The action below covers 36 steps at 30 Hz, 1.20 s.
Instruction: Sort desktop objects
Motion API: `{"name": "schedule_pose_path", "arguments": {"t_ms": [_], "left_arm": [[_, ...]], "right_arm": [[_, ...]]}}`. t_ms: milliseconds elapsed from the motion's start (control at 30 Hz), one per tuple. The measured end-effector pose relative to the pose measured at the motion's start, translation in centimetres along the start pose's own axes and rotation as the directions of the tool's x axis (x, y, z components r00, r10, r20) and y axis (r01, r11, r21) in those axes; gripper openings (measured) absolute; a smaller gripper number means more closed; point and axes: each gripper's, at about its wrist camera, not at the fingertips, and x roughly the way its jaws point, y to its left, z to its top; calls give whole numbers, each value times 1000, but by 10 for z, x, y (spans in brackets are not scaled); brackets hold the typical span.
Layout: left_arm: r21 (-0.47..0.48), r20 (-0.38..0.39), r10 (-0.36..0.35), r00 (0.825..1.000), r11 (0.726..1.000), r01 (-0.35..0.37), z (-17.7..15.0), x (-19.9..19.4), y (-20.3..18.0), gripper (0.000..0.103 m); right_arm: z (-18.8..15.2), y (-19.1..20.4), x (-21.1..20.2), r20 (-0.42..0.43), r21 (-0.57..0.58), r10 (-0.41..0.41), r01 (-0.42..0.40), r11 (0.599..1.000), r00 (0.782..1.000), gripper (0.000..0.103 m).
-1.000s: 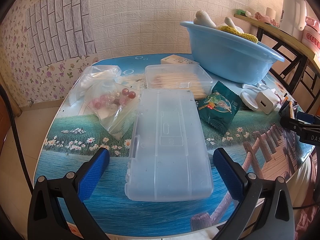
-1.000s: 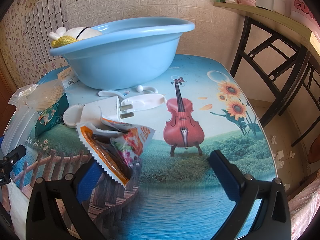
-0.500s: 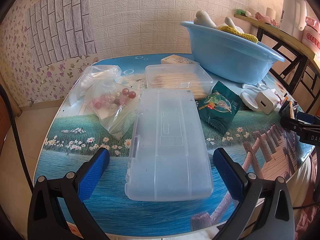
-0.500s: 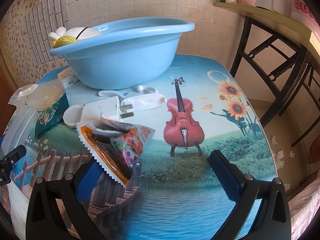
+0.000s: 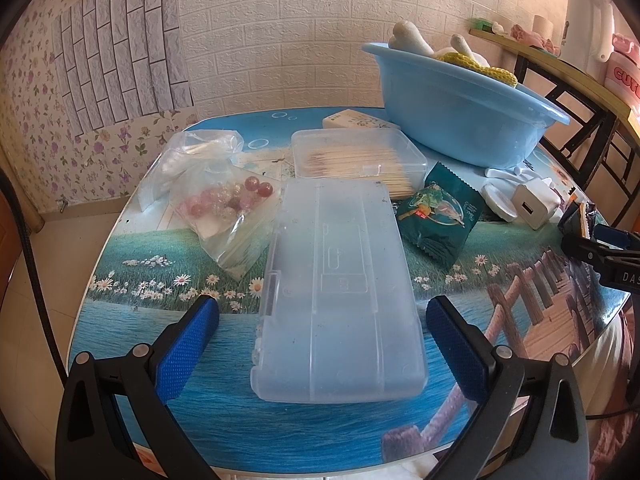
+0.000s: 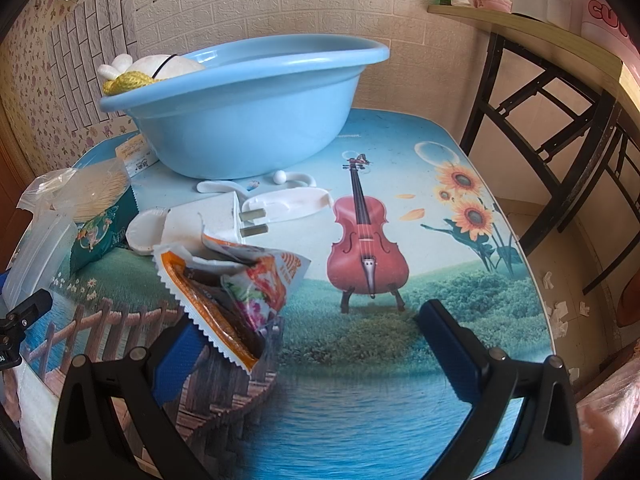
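My left gripper [image 5: 322, 332] is open, its blue pads on either side of the near end of a shut clear plastic case [image 5: 336, 276], apart from it. Beyond lie a bag of beads [image 5: 228, 208], a clear box of toothpicks [image 5: 356, 158], a green snack packet [image 5: 438, 216] and a white charger [image 5: 534, 204]. My right gripper [image 6: 310, 340] is open and empty; an orange snack packet [image 6: 236, 284] lies by its left pad. The charger [image 6: 208, 220] and a white hook [image 6: 288, 204] lie behind it.
A blue basin [image 5: 456, 116] with a bone toy and yellow rope stands at the back; it also shows in the right wrist view [image 6: 248, 112]. A black folding table frame [image 6: 560, 120] stands right of the picture-printed table [image 6: 460, 248]. The right gripper shows at the left wrist view's edge [image 5: 600, 256].
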Motion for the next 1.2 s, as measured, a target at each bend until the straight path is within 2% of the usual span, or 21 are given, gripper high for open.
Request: {"name": "schedule_pose_path", "arguments": {"t_ms": [733, 767, 800, 833, 867, 900, 933, 967, 1000, 1100, 1200], "left_arm": [[-3, -9, 10, 1000, 1000, -10, 1, 0, -2, 102], [1, -8, 7, 1000, 1000, -7, 1, -1, -3, 99], [6, -1, 6, 1000, 1000, -6, 0, -3, -4, 90], [11, 10, 3, 1000, 1000, -3, 0, -7, -5, 71], [17, 19, 0, 1000, 1000, 0, 0, -9, -6, 62], [23, 16, -2, 1000, 1000, 1, -1, -10, -7, 61], [27, 17, -6, 1000, 1000, 6, -1, -11, -8, 61], [29, 17, -12, 1000, 1000, 12, -1, -11, -8, 61], [31, 14, -14, 1000, 999, 13, -1, -12, -7, 61], [24, 9, -20, 1000, 1000, 20, 0, -14, -7, 61], [14, 36, -38, 999, 999, 37, 3, -25, -5, 61]], "right_arm": [[3, 6, 1, 0, 10, -7, 7, 1000, 1000, 103], [4, 7, 1, -3, 9, -8, 8, 1000, 1000, 103], [4, 7, 1, -4, 11, -9, 9, 1000, 1000, 103], [4, 9, 1, -2, 2, -4, 4, 1000, 1000, 103], [3, 10, -2, 11, -10, 10, -10, 1000, 1000, 93], [3, 13, -6, 29, -27, 25, -24, 999, 999, 66], [3, 15, -8, 30, -51, 52, -51, 997, 998, 55], [2, 18, -10, 29, -75, 63, -61, 995, 998, 35], [2, 21, -12, 25, -90, 67, -65, 994, 997, 28], [-1, 21, -18, 17, -99, 85, -83, 992, 996, 23], [-2, 18, -33, 45, -91, 121, -117, 989, 992, 21]]}}
